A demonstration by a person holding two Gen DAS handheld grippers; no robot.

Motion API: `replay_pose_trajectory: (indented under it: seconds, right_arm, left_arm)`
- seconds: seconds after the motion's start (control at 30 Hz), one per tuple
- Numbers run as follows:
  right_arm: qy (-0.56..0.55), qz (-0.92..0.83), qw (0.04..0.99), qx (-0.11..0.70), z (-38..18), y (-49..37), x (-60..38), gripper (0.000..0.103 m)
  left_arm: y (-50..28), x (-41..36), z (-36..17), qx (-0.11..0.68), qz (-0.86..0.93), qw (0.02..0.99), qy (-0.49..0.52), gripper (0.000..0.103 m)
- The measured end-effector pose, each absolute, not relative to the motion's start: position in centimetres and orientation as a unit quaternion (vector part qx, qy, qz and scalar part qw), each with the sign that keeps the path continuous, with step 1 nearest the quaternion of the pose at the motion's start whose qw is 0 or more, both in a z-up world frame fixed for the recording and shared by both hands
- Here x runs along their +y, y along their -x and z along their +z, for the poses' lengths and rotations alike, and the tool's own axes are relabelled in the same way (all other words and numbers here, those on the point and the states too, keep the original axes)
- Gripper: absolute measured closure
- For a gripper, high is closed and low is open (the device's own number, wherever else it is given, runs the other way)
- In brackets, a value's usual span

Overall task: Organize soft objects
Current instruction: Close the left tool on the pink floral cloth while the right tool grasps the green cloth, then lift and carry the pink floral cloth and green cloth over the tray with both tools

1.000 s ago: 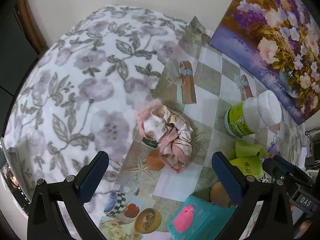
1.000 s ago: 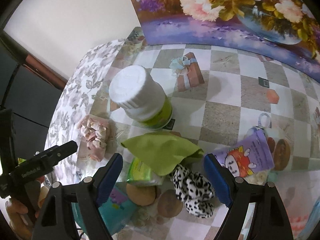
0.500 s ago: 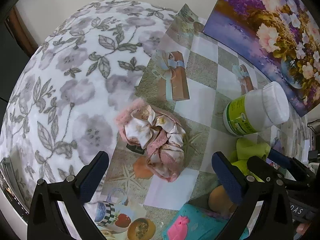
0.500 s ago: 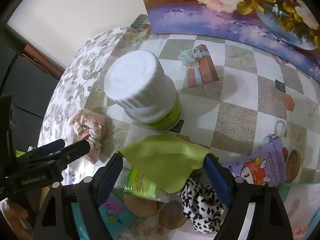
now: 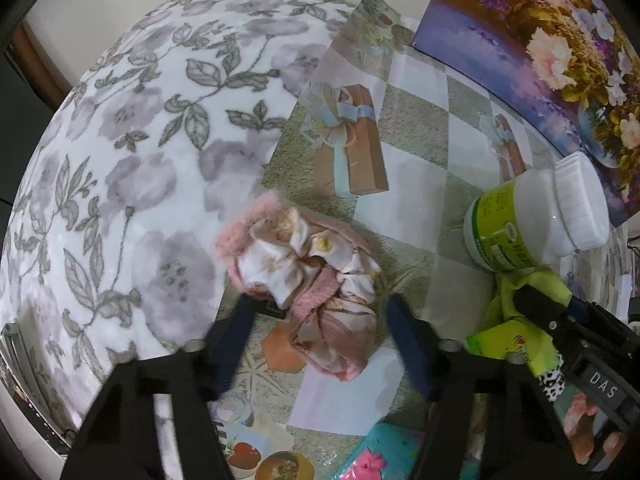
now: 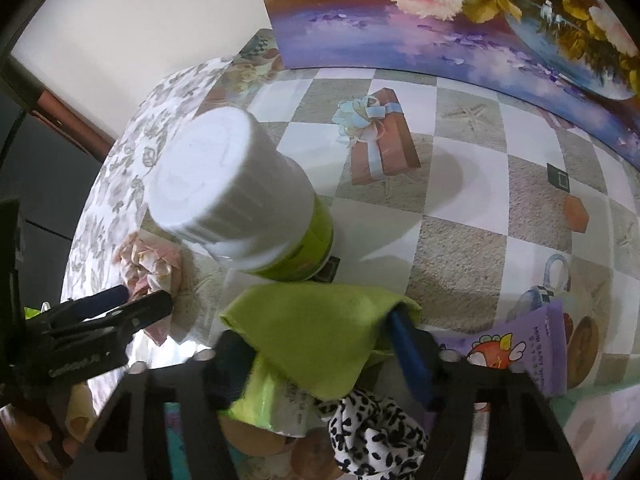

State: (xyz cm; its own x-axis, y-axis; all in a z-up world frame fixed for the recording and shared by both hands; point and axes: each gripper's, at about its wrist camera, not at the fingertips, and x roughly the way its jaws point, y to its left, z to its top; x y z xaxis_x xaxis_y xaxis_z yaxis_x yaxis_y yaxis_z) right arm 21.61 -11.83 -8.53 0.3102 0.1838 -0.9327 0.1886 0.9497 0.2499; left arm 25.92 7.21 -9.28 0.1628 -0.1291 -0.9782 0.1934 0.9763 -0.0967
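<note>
Soft things are getting picked up, one for each gripper.

Pink scrunchie (image 5: pixel 308 288) is lying on the checked tablecloth (image 5: pixel 416 176), by the edge of the flowery blanket (image 5: pixel 132 152), and the left gripper (image 5: pixel 320 340) is closing its jaws around it, with the pads not quite squeezing yet. Green cloth (image 6: pixel 316 328) is sitting in front of the white jar (image 6: pixel 236 196), and the right gripper (image 6: pixel 320 364) is closing on it too, already touching its right edge. Next, I think both need to squeeze tight, then lift slowly so nothing bumps the jar.
</note>
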Motion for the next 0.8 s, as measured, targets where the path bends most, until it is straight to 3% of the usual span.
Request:
replay_pose_trajectory:
  seconds: [0.1, 0.4, 0.53, 0.8]
  right_arm:
    - [-0.157, -0.002, 0.796, 0.585, -8.6, -21.6, -12.0, 0.057]
    - [-0.173, 0.005, 0.801, 0.573, -8.4, -21.0, -12.7, 0.083]
    - [-0.182, 0.006, 0.807, 0.562, -7.8, -20.4, -12.9, 0.089]
    - [-0.208, 0.013, 0.827, 0.523, -4.5, -18.2, -13.5, 0.09]
  left_arm:
    - [-26.1, 7.4, -9.5, 0.639, -0.103, 0.762, -0.019, 0.065]
    - [-25.7, 8.7, -9.3, 0.625, -0.097, 0.775, -0.006, 0.085]
    - [-25.5, 9.8, -8.2, 0.611, -0.094, 0.786, 0.002, 0.087]
    - [-23.3, 10.3, -4.5, 0.578, -0.086, 0.812, -0.002, 0.087]
